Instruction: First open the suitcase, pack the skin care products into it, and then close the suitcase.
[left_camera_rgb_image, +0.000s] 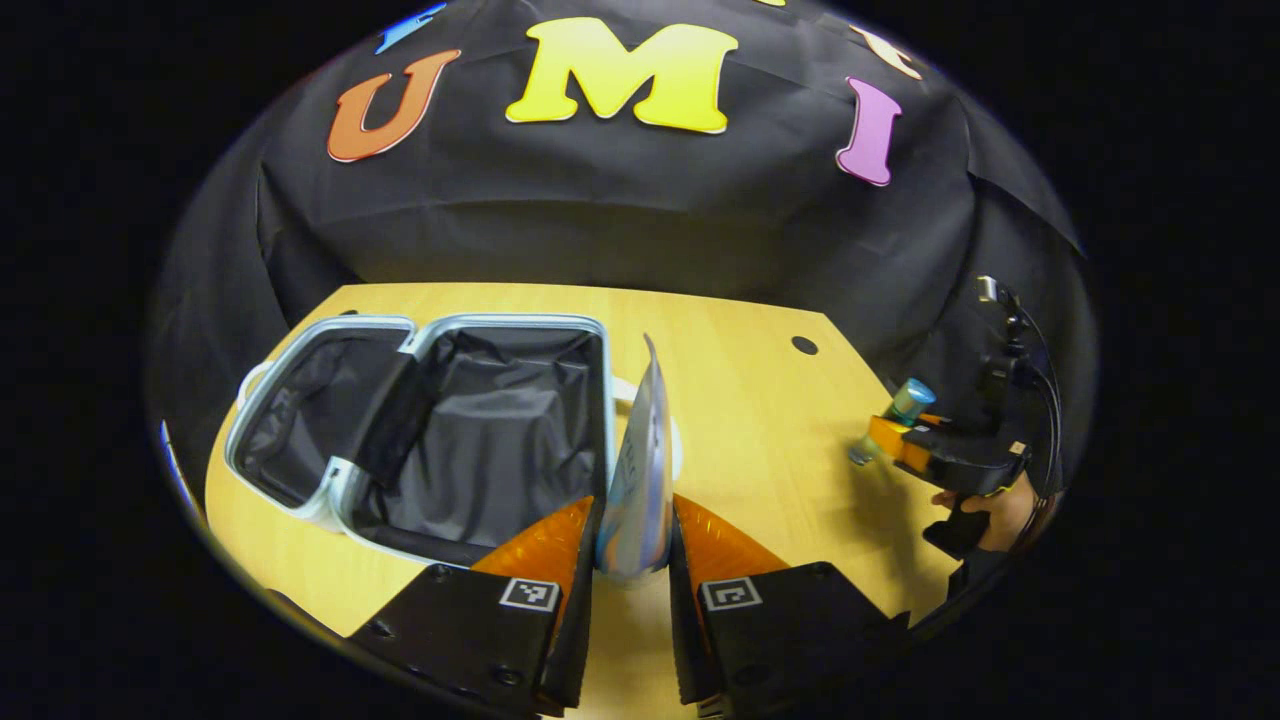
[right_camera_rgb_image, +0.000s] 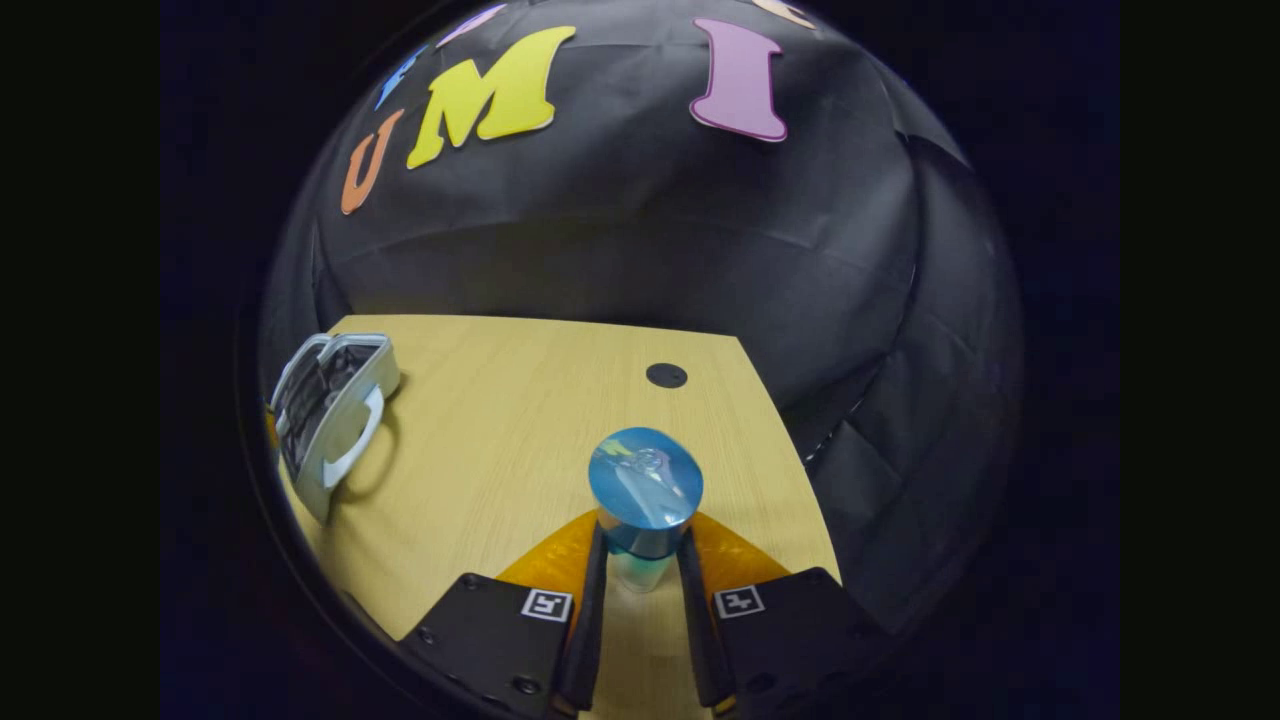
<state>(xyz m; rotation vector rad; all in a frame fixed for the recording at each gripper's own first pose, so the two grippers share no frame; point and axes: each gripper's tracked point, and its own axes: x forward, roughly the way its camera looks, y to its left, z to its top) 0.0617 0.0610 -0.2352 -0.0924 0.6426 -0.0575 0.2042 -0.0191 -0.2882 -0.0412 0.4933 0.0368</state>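
Observation:
A pale blue suitcase (left_camera_rgb_image: 330, 495) lies open on the wooden table, both black-lined halves showing, to the left in the left gripper view. My left gripper (left_camera_rgb_image: 632, 560) is shut on a thin flat sachet (left_camera_rgb_image: 640, 470) that stands on edge just right of the suitcase's rim. In the right gripper view, my right gripper (right_camera_rgb_image: 643, 570) is shut on a small bottle (right_camera_rgb_image: 645, 490) with a round blue cap, held above the table. The same bottle (left_camera_rgb_image: 905, 405) and right gripper (left_camera_rgb_image: 895, 445), with a hand below it, show at the far right of the left gripper view. The suitcase (right_camera_rgb_image: 335, 420) sits far left there.
The wooden table (right_camera_rgb_image: 520, 420) has a small dark round hole (right_camera_rgb_image: 666, 376) near its far right corner. Black cloth walls close in behind and to the right. Bare tabletop lies between the suitcase and the right gripper.

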